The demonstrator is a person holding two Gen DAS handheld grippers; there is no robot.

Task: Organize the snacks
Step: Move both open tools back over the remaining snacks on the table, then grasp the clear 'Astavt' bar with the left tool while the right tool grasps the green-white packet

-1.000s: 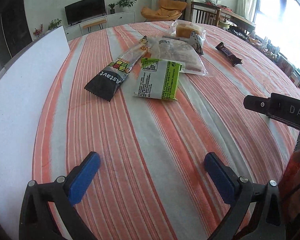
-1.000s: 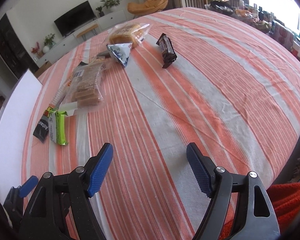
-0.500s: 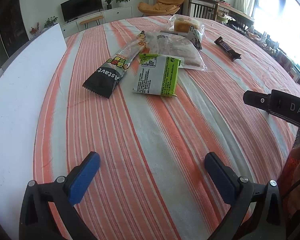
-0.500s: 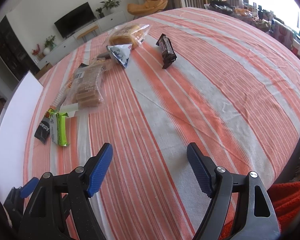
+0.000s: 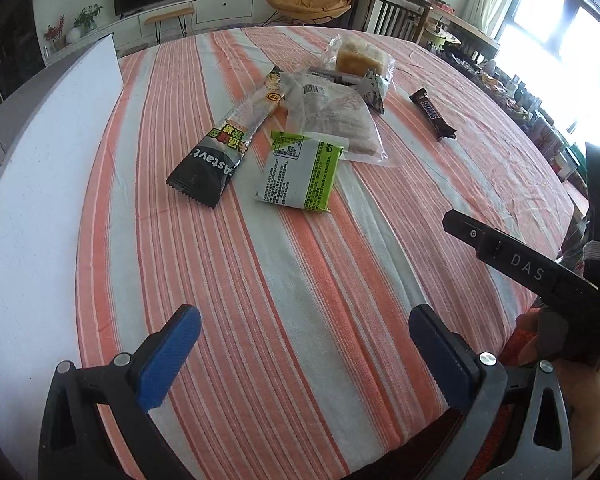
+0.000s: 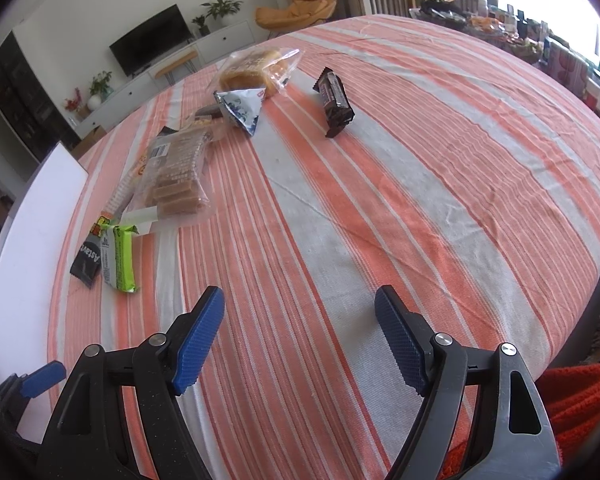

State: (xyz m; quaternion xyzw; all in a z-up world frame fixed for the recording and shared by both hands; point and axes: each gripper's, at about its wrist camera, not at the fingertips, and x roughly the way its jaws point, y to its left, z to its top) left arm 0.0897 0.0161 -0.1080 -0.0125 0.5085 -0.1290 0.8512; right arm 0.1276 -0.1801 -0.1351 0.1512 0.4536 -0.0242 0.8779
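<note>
You're right at the start here, nothing picked up yet. Going left to right: your left gripper [image 5: 304,344] hangs over bare striped tablecloth [image 5: 284,280] with its jaws spread wide and nothing between them. Ahead of it and a bit left lies the black Astavt pack [image 5: 208,172], with the green-and-white packet [image 5: 300,172] just beside it, pretty much straight ahead. Past those sits the clear bag of wafers [image 5: 336,120], with the bread bag [image 5: 360,58] and a little blue-and-white pouch [image 5: 374,94] further off.

Your right gripper [image 6: 300,336] is also wide open and empty. The chocolate bar [image 6: 334,100] lies well ahead of it, on its own, apart from the pile.

I'd guess the next move is a reach forward with the left to the green packet or the black pack, then closing on a flat edge. Thin wrappers like these probably slip.
</note>
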